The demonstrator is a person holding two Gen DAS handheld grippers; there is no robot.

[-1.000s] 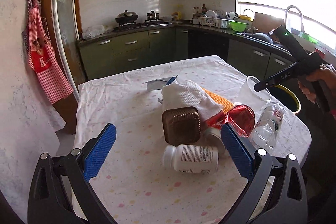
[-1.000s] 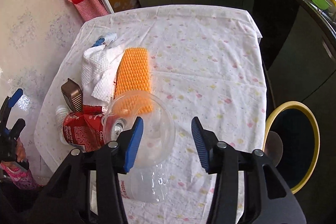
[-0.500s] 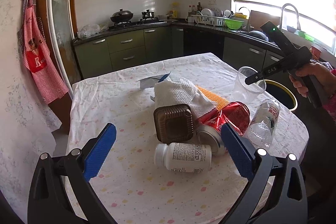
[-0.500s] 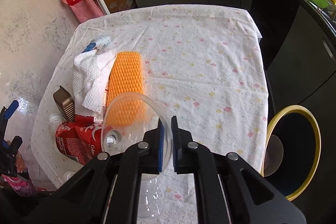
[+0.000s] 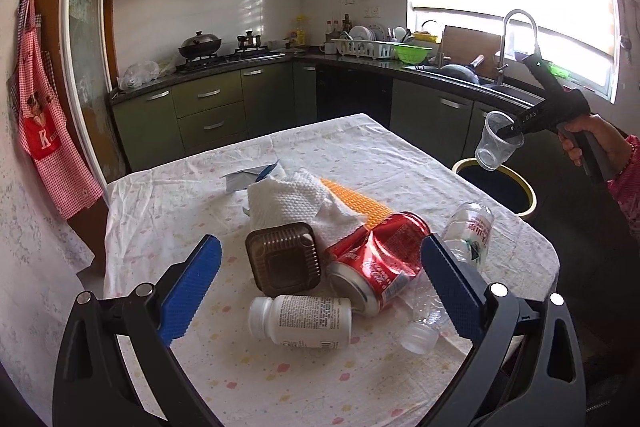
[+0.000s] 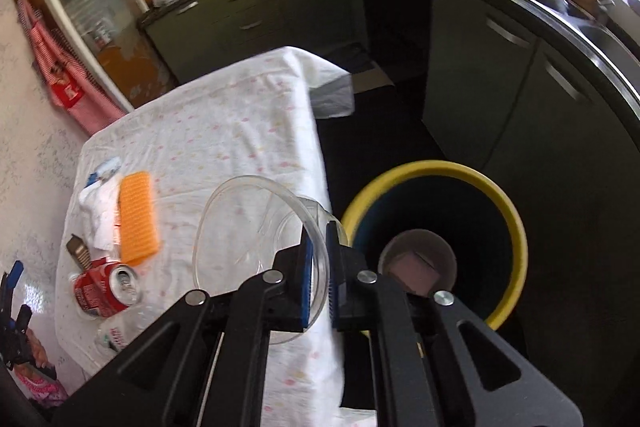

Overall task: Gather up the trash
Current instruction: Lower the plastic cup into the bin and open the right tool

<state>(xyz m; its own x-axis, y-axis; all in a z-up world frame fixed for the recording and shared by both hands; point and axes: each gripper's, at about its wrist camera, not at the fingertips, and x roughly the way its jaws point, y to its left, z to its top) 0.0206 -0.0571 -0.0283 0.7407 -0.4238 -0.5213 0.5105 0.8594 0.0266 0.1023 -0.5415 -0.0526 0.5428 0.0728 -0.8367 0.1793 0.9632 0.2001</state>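
Note:
My right gripper (image 6: 319,269) is shut on the rim of a clear plastic cup (image 6: 256,227) and holds it in the air beside the table's right edge, above the yellow-rimmed bin (image 6: 516,227). The cup (image 5: 496,146) and bin (image 5: 530,193) also show in the left wrist view. My left gripper (image 5: 318,287) is open and empty over the near end of the table. Between its fingers lie a white pill bottle (image 5: 304,321), a crushed red can (image 5: 380,267), a brown plastic tub (image 5: 282,263) and a clear bottle (image 5: 460,251).
A white paper towel (image 5: 288,203), an orange sponge (image 5: 356,205) and a blue-white wrapper (image 5: 248,177) lie on the tablecloth (image 5: 172,195). Green cabinets, a stove and a sink line the far and right walls. A paper cup (image 6: 416,263) lies inside the bin.
My right gripper closed on the cup's rim, lifted it off the table and carried it right, over the bin. My left gripper pulled back and rose slightly.

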